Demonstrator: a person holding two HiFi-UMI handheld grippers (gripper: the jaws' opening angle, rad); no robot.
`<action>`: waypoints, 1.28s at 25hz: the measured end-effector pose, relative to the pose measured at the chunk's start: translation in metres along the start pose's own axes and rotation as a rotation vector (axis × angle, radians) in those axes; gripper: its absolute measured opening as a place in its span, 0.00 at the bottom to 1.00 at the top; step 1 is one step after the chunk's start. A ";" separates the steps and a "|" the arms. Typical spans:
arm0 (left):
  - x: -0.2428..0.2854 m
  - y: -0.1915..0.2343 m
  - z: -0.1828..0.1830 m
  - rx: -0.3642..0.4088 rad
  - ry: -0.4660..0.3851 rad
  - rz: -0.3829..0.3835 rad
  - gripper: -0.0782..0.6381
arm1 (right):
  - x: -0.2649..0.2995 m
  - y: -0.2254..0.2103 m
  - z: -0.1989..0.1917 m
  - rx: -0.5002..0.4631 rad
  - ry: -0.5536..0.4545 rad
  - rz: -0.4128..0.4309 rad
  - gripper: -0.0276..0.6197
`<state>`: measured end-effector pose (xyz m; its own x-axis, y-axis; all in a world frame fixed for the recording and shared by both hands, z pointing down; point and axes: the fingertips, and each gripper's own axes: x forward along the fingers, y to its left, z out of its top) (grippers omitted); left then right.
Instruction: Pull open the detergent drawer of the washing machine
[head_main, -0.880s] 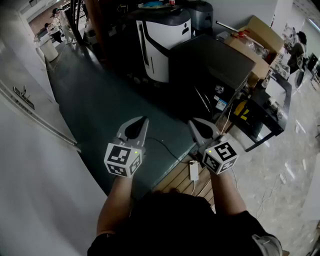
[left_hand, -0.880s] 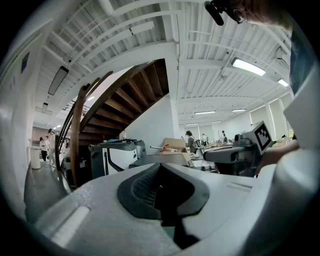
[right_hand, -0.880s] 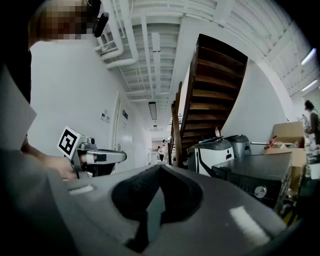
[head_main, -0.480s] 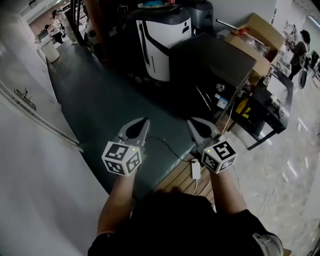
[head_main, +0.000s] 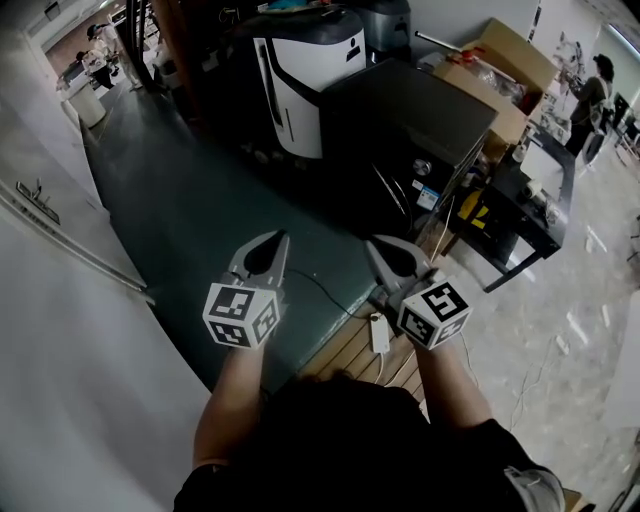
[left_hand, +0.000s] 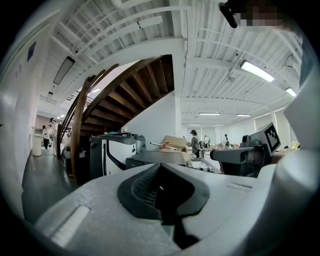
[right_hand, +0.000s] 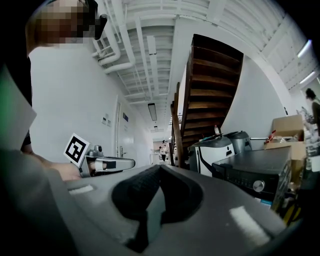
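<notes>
Two grippers, both empty. Person holds the left gripper and right gripper level, side by side, out in front of the body and well short of the washer. Judged a carry posture for the approach; reach not yet begun. Jaws on each are pressed together, with nothing between them and touching nothing. The washer is the dark box ahead and right, beside a white machine, with a knob on its front panel. Cannot make out the drawer in that dark panel; presumably closed. Jaws must part before hooking the drawer front.
</notes>
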<state>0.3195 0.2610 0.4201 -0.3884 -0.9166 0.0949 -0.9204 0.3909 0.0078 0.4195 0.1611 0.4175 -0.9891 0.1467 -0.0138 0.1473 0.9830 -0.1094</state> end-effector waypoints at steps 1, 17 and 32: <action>0.000 -0.003 0.000 0.000 -0.006 0.005 0.12 | -0.004 -0.002 -0.002 0.004 0.005 0.003 0.05; 0.022 -0.006 -0.007 -0.033 0.014 0.078 0.12 | -0.033 -0.045 -0.039 0.089 0.073 -0.045 0.05; 0.097 0.065 -0.008 -0.059 0.033 0.002 0.12 | 0.078 -0.077 -0.052 0.076 0.157 -0.015 0.05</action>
<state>0.2219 0.1981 0.4382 -0.3882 -0.9127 0.1275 -0.9148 0.3983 0.0663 0.3312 0.1025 0.4770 -0.9777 0.1536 0.1430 0.1263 0.9748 -0.1837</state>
